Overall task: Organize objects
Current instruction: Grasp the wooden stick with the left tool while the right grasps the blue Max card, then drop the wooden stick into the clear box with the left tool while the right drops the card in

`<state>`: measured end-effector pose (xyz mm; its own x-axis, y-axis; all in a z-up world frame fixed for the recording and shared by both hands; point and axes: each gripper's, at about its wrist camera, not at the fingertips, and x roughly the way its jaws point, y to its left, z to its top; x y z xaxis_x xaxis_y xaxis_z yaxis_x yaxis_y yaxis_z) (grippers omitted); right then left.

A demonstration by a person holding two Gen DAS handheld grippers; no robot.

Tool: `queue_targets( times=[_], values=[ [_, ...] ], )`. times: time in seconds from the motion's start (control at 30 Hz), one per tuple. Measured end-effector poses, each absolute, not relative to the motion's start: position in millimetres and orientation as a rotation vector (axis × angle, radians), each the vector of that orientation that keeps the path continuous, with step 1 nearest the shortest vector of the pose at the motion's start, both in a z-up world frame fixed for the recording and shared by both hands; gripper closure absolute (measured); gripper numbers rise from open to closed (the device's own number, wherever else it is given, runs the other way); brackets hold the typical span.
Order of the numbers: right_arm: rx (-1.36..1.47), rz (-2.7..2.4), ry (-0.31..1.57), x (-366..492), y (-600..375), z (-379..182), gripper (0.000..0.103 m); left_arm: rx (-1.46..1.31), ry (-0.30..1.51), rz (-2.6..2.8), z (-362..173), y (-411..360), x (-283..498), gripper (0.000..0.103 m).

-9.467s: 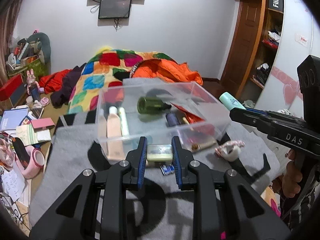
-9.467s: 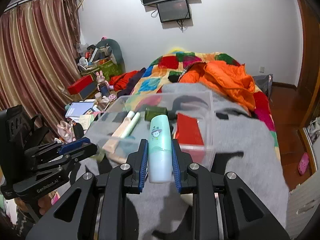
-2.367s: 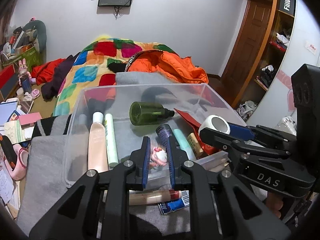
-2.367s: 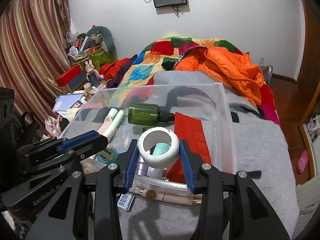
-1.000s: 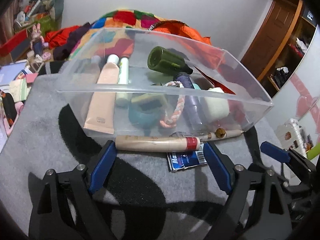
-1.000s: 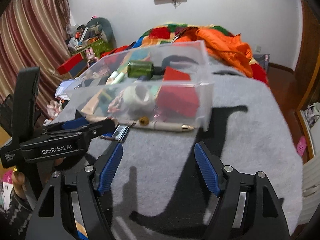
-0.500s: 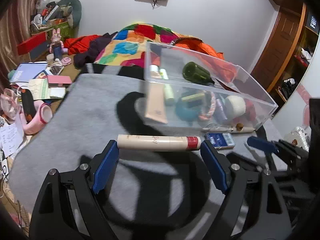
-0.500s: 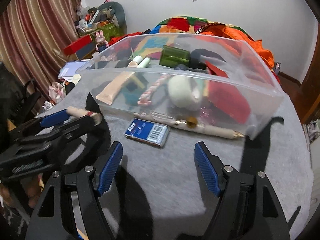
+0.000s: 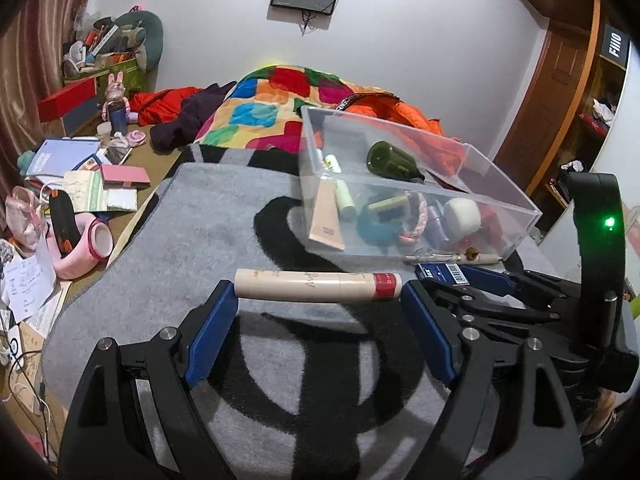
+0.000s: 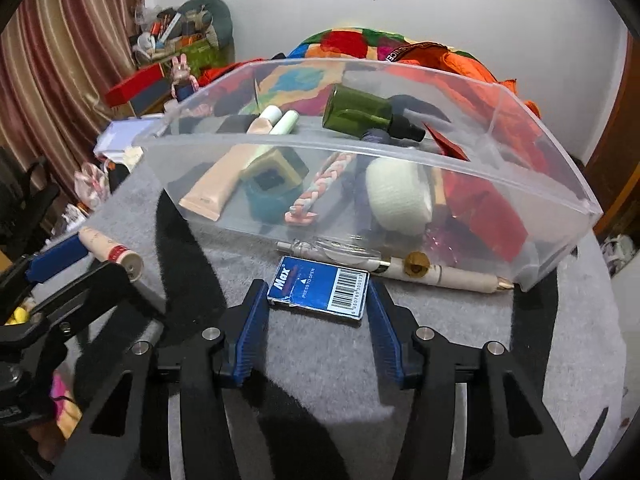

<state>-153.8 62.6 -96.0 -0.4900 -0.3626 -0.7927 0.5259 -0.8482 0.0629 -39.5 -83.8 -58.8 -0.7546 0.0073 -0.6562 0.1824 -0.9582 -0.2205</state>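
Observation:
A beige tube with a red band (image 9: 316,286) hangs crosswise above the grey blanket, and my left gripper (image 9: 316,295) is shut on its two ends. From the right wrist view the same tube (image 10: 108,254) shows at the left. A blue "Max" box (image 10: 318,290) lies on the blanket just in front of the clear bin (image 10: 560,184). My right gripper (image 10: 316,288) straddles the box with its jaws closing, and the blue pads meet the box's short ends. The bin holds a green bottle (image 10: 356,112), a white roll (image 10: 396,192) and other small items.
A wooden pen-like stick (image 10: 452,276) lies along the bin's front wall. The grey blanket (image 9: 192,240) covers the bed's end, with a patchwork quilt (image 9: 260,116) and an orange jacket behind. Books and clutter (image 9: 80,184) fill the floor at left.
The right gripper has moved in over the blue box and its jaws have narrowed onto it. The left gripper has drawn the tube back from the bin and raised it.

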Motion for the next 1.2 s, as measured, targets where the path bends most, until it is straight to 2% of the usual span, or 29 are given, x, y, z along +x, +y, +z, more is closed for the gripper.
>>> queue_targets(
  times=[0.4,0.87,1.2],
  values=[
    [1.046,-2.358,0.113,-144.5,110.6,-53.2,0.056,1.022,0.338,-2.891,-33.1,-57.0,-57.2,0.020],
    [0.898,-2.480,0.093,-163.1,135.3,-8.0,0.056,0.935,0.284,-2.960,-1.6,-47.0,-86.0,0.019],
    [0.967,-2.480,0.109,-195.2,123.5,-22.0,0.056,0.991,0.249,-2.952,-11.8,-46.3,-115.8,0.020]
  ],
)
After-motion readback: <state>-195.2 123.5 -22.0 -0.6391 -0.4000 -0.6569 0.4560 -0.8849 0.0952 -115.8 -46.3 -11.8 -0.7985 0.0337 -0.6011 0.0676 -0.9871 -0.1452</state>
